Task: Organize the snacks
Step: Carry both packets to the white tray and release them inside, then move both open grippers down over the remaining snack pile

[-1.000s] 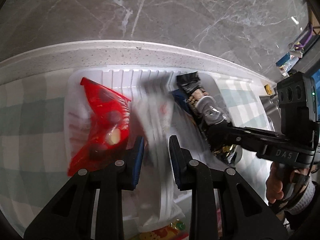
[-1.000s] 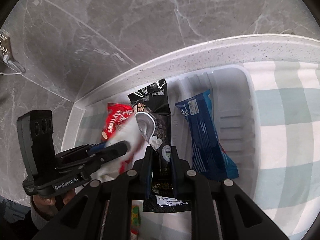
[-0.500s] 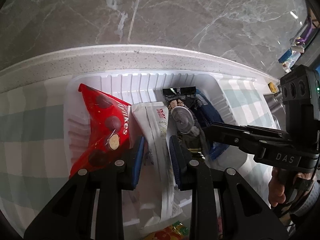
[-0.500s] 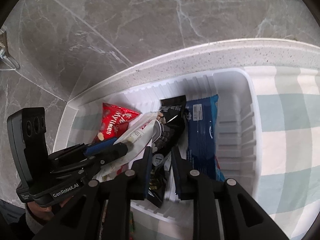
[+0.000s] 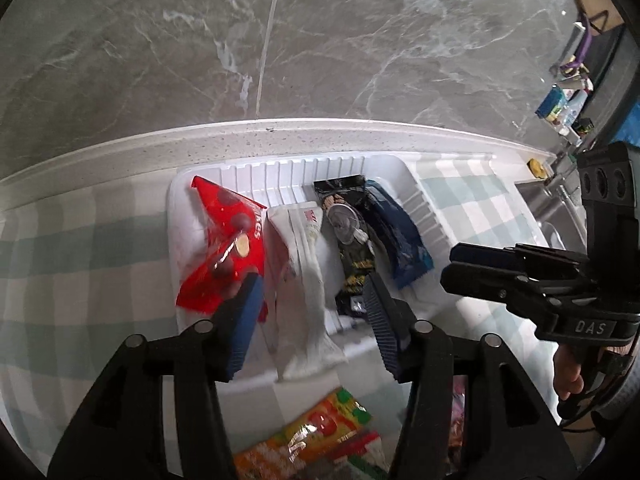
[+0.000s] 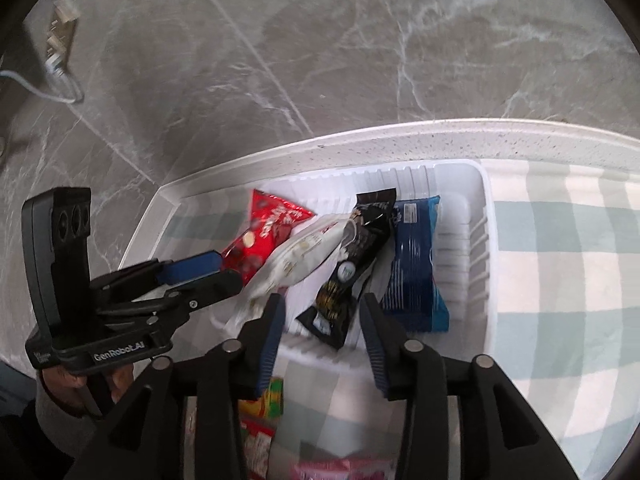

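A white ribbed tray (image 5: 424,208) on the chequered cloth holds a red packet (image 5: 228,240), a white packet (image 5: 300,272), a black packet (image 5: 352,240) and a blue packet (image 5: 404,240) side by side. My left gripper (image 5: 312,320) hovers above the tray's near edge, jaws opening; the white packet lies below the gap, untouched by the pads. My right gripper (image 6: 322,328) is also opening, with the black packet (image 6: 356,264) lying free under it beside the blue packet (image 6: 416,272). Each gripper shows in the other's view, the left gripper (image 6: 208,276) and the right gripper (image 5: 460,264).
A yellow and orange sweet bag (image 5: 316,440) and a pink packet (image 5: 458,412) lie on the cloth in front of the tray. A grey marble wall rises right behind the tray. A steel sink (image 5: 548,208) sits at the far right, and a wall socket (image 6: 60,40) at the upper left.
Both grippers went from shut on their packets to open, then drew back and up. The white and black packets now lie in the tray.
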`<state>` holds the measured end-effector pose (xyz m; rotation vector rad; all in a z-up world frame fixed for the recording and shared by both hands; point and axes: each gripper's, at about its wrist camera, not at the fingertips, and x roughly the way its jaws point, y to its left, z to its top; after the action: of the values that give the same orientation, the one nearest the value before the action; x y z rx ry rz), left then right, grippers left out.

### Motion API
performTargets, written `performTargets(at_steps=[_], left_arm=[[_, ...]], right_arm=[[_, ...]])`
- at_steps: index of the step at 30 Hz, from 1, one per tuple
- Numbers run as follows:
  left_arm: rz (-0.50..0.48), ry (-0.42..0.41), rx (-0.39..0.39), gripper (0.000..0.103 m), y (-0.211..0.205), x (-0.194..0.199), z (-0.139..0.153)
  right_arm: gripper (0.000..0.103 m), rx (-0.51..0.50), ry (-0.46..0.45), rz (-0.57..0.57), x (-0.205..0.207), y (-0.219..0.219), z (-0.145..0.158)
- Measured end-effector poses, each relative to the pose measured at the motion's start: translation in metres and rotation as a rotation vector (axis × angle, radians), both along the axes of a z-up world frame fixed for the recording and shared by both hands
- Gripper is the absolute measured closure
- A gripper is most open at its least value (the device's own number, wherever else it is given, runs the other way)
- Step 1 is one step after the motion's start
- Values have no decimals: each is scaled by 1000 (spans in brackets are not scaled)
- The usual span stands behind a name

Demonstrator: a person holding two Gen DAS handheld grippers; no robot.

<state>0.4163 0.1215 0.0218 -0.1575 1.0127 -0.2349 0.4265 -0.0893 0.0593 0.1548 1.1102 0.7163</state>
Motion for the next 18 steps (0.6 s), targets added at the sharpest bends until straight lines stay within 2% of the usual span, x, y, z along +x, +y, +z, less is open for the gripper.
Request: performTargets(at_steps=[6,18], left_arm=[[-3,-18,48,51,-4,-37,13],[7,-42,66,51,-3,-110,30]], right_arm=[[51,-22,-61,11,-38,-11,15],[49,-47,-108,-10,-108,-38,27]])
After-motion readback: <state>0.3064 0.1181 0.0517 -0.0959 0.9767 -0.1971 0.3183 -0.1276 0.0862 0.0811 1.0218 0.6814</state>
